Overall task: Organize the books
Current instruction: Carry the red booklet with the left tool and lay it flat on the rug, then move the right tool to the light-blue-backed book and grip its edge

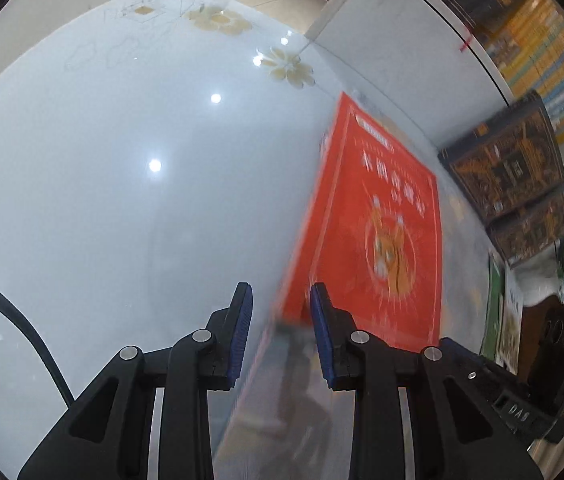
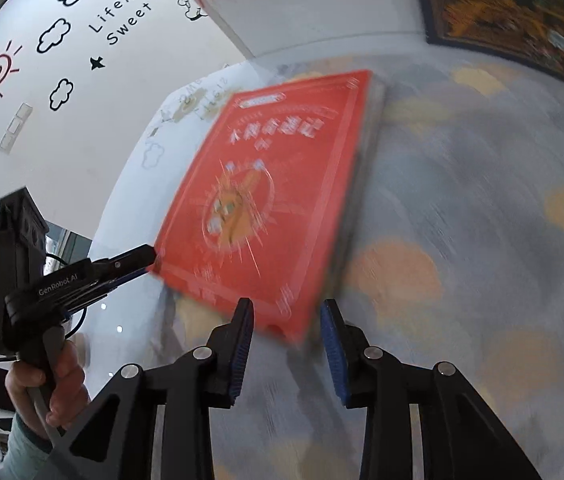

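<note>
A flat red paperback book with an orange sunburst emblem and pale lettering on its cover [image 2: 270, 196] lies face up on the glossy white tabletop printed with pale yellow flowers [image 1: 130, 184], near the table's far right part and just short of a white shelf unit [image 1: 394, 64] against which a dark book with gold ornamental pattern [image 1: 510, 164] leans. Both tools are at its near edge: the right gripper [image 2: 287, 316] has its blue-padded jaws standing apart, one on either side of the book's near right corner, with a gap visible between the pads and the cover; the left gripper [image 1: 281, 300] likewise has its jaws apart, and in the right wrist view its tip sits at the book's near left corner (whether it actually touches the cover is hard to say through the motion blur). Neither claw is clamped on anything. The person's hand [image 2: 48, 376] grips the left tool's handle. Judging by this, the step in hand is either setting the red book down or taking hold of it for shelving. If it is a pick-up, the next move calls for sliding one pad under the thin near edge and closing squarely, since a flat book on a slick surface will likely skid away otherwise.
</note>
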